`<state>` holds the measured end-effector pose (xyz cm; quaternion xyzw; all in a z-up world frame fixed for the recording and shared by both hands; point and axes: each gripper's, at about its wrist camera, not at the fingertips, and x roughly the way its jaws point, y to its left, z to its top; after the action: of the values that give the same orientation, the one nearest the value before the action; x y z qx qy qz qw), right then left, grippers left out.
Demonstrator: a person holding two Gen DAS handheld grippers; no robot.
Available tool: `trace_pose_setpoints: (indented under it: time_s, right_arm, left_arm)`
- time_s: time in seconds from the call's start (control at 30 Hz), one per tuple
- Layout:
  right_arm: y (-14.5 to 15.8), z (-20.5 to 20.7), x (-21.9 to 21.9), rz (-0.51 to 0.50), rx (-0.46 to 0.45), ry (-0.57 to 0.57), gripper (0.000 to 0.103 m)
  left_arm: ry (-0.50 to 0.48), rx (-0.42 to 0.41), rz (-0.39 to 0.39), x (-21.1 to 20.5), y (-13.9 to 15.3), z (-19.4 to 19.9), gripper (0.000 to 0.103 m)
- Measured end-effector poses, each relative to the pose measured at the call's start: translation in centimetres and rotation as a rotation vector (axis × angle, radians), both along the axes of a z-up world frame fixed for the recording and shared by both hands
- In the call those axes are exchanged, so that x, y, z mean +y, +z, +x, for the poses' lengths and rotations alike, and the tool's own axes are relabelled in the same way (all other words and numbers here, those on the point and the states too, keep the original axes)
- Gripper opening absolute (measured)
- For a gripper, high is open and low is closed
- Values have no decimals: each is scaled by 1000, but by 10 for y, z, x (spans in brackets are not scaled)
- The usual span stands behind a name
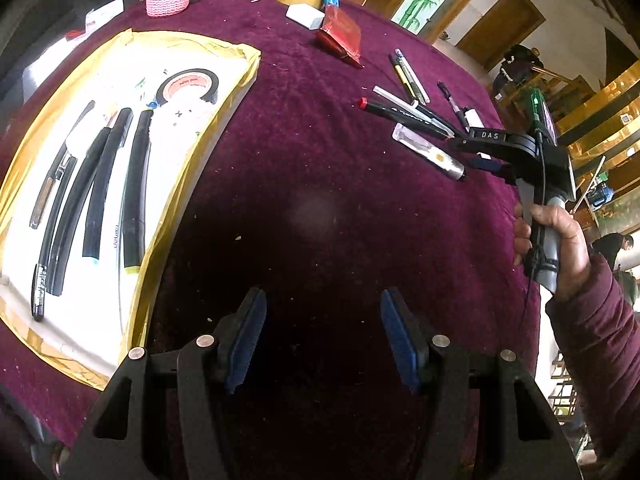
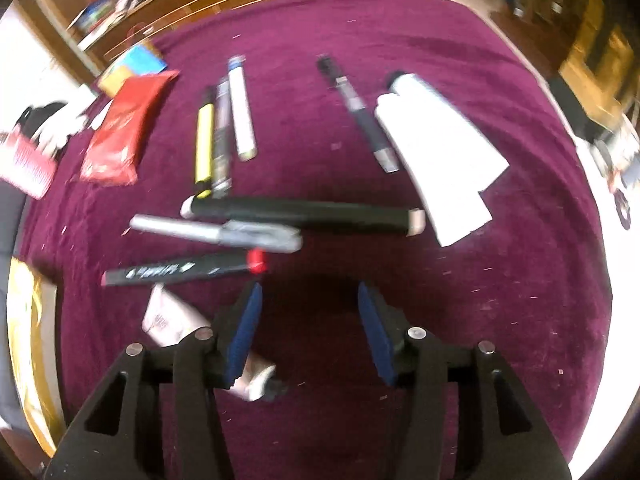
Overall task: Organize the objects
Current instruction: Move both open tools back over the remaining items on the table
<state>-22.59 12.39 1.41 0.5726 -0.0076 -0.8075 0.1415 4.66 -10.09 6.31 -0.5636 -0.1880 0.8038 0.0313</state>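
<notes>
Left wrist view took in the purple cloth (image 1: 320, 128) that spread under both tongs, the biggest thing in sight. Up and to the left of the left gripper (image 1: 323, 340) lay the gold-edged tray (image 1: 224, 120) with its white lining, holding a row of black pens (image 1: 100, 188) side by side and a roll of black tape (image 1: 188, 85) beyond them. That gripper hung over bare cloth, jaws apart, nothing between the blue pads. Ahead and to its right, the right gripper (image 1: 472, 152) was held in a hand (image 1: 560, 240) and reached in among the loose pens. From the right wrist view, blurred, the right gripper (image 2: 310, 332) also stood open with only cloth between its pads. Just beyond its tips lay a black marker with a red cap (image 2: 180, 270), then a silver pen (image 2: 216, 232) and a long black marker (image 2: 304, 214). Beside its left finger sat a small pale tube (image 2: 168, 320), partly hidden. Farther off to the right lay a white tube (image 2: 440, 152).
</notes>
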Motion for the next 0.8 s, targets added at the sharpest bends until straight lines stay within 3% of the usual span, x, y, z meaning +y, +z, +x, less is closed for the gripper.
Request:
trace_pose_setpoints:
  time_s: [0.1,0.3,0.37,0.47,0.53,0.7,0.8]
  right_arm:
    - [-1,14,-12,-62,-38,97,50]
    - [-8,49,-32,-238,-210,293,51]
    - [-5,54,-25,-323,-273,311,51]
    - [13,42,-2,-317,-200,214,51]
    - [24,30,7,-245,-127,158,51]
    - [37,15,-13,-127,-10,173,51]
    - [30,-3,-32,-168,-60,198,51]
  left_arm:
    - [7,8,-3,-1,2,-1,53]
    - [-4,15,3,-2,2,-1,53]
    - [1,17,7,-4,1,0,53]
    - [15,20,19,-9,1,3,53]
    - [21,17,26,-10,0,5,53]
    - [30,20,20,-13,3,14,53]
    - [48,17,14,-16,4,22,53]
